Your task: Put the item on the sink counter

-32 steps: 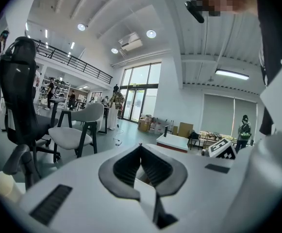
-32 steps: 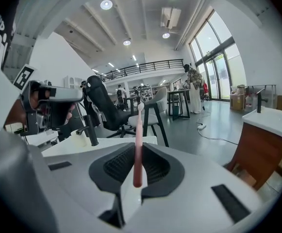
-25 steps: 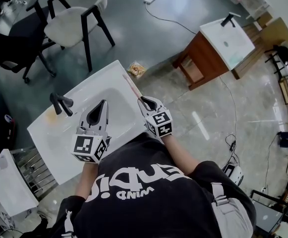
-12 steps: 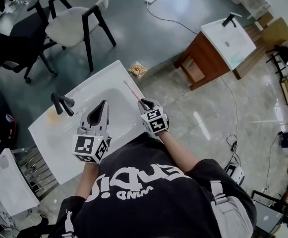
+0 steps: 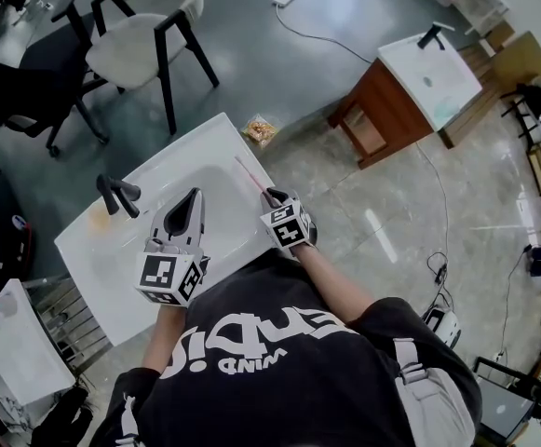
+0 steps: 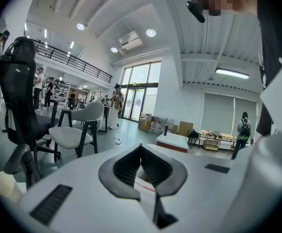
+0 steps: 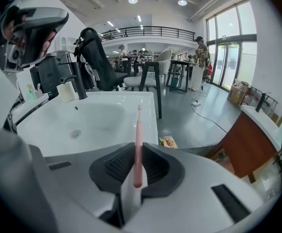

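A slim pink toothbrush (image 7: 138,140) sticks out forward from my right gripper (image 7: 138,148), whose jaws are shut on its handle. From the head view the toothbrush (image 5: 250,176) slants over the right rim of the white sink counter (image 5: 191,147), with the right gripper (image 5: 272,196) at the counter's near right edge. My left gripper (image 5: 194,196) hovers over the basin with its tips together and nothing between them; in its own view the left gripper (image 6: 141,147) points level across the room.
A black faucet (image 5: 114,194) stands at the sink's left, with a small pale object (image 5: 95,218) beside it. On the floor beyond lie a snack packet (image 5: 258,130) and a cable. A chair (image 5: 144,35) and a wooden stand (image 5: 396,96) stand further off.
My right gripper has sunk and tipped downward with the toothbrush, bringing the brush closer to the sink's right rim. The left gripper has stayed put.
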Motion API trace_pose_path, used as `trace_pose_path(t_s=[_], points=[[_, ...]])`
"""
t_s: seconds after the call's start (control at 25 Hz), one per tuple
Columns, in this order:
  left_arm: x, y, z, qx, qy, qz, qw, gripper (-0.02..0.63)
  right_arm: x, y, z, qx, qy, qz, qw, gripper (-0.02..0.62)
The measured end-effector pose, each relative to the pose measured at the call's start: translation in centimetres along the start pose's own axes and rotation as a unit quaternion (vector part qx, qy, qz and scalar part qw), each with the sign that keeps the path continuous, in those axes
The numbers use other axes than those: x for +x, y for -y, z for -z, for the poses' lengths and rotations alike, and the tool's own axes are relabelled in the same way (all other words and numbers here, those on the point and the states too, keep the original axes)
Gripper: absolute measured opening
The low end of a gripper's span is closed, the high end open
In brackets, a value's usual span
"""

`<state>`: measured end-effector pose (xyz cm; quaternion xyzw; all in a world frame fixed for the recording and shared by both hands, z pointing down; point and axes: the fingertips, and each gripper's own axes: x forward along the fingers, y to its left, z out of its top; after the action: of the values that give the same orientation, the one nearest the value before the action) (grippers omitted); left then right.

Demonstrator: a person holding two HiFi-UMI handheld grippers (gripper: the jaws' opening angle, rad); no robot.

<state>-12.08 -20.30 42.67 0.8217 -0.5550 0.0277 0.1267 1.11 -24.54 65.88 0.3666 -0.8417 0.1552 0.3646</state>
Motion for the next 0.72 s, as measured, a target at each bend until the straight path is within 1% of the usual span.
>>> trace_pose_path(t_s=[0.24, 0.4, 0.72], points=[[0.15, -0.05, -0.14, -0.005, 0.001, 0.002, 1.0, 0.021, 0.38, 0.11, 0.35, -0.003, -0.012, -0.001, 1.0, 0.061], [0.2, -0.09, -0.21, -0.004, 0.001, 0.001, 1.0, 0.021, 0.6, 0.36, 0.39, -0.009, -0.02, 0.007, 1.0, 0.062], [0.14, -0.02, 0.02, -0.002, 0.001, 0.0, 1.0, 0.021, 0.75, 0.6, 0.71, 0.0, -0.023, 0.013, 1.0, 0.063]])
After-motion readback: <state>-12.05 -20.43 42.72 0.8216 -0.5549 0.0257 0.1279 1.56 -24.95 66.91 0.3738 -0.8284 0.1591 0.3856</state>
